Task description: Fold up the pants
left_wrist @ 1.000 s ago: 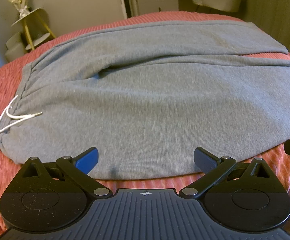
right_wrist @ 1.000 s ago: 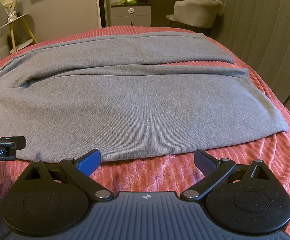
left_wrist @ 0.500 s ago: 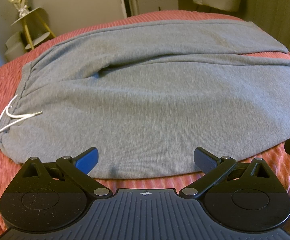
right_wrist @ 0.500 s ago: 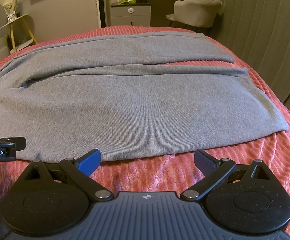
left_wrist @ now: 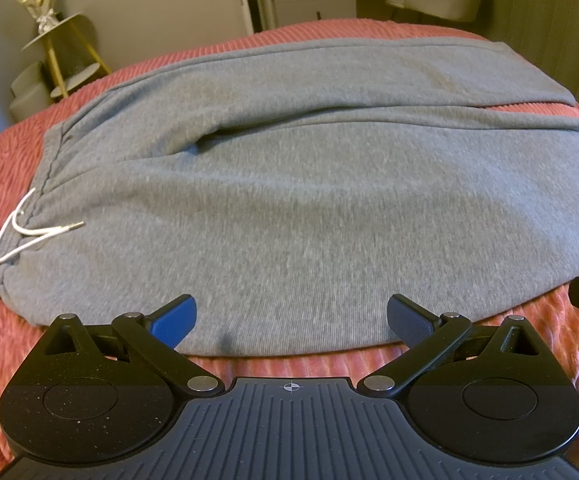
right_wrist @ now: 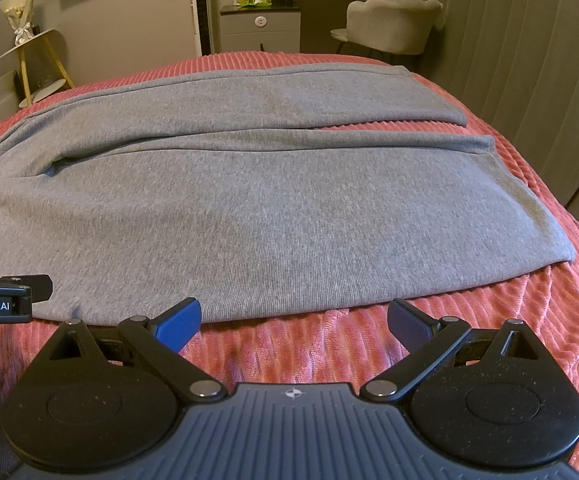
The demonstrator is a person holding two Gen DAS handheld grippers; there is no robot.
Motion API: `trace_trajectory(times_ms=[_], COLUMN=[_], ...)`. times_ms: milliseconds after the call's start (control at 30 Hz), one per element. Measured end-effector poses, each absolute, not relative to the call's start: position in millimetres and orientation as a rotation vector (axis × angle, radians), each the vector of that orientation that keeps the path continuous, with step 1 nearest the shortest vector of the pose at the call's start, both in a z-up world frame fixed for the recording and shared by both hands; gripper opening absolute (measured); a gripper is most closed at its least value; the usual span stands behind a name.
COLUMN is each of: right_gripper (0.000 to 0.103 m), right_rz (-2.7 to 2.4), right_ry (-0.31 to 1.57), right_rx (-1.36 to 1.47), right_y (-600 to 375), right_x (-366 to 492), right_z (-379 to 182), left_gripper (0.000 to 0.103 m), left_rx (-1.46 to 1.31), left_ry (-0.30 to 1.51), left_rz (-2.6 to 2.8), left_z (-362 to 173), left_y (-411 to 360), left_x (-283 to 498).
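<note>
Grey sweatpants (left_wrist: pixel 309 208) lie spread flat on a coral ribbed bedspread (left_wrist: pixel 1 168), waistband at the left with a white drawstring (left_wrist: pixel 29 232), legs running right. In the right wrist view the same pants (right_wrist: pixel 269 208) end in two leg hems at the right. My left gripper (left_wrist: pixel 291 318) is open, its fingertips (left_wrist: pixel 175 316) just over the near edge of the pants near the waist end. My right gripper (right_wrist: pixel 293 322) is open, hovering over the bedspread (right_wrist: pixel 309 344) just short of the near leg's edge. Nothing sits between either pair of fingers.
Behind the bed stand a gold-legged side table (right_wrist: pixel 37 60) holding a bouquet, a grey cabinet (right_wrist: pixel 261 30), a pale upholstered chair (right_wrist: pixel 389 20) and a curtain (right_wrist: pixel 529 60) at the right. The left gripper's body (right_wrist: pixel 5 296) shows at the right wrist view's left edge.
Both grippers have crept very slightly forward toward the near edge of the pants. Jaws remain open and the pants have not shifted.
</note>
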State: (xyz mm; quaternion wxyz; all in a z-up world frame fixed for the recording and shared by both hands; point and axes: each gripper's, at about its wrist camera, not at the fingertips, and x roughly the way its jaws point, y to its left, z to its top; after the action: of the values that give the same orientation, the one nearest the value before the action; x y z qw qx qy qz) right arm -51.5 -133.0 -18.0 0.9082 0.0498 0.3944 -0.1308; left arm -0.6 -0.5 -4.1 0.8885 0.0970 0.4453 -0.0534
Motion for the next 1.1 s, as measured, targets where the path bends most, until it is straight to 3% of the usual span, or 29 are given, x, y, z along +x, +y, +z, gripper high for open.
trace_trajectory(times_ms=[1100], right_gripper=[0.099], right_rz=[-0.271], right_ry=[0.816], right_rx=[0.105], right_y=[-132.6], right_x=[-51.5], right_z=[-18.9], left_gripper=[0.103], left_rx=[0.207], left_ry=[0.939], left_rz=[-0.111], left_z=[-5.2], left_y=[0.7], left_x=[-1.2])
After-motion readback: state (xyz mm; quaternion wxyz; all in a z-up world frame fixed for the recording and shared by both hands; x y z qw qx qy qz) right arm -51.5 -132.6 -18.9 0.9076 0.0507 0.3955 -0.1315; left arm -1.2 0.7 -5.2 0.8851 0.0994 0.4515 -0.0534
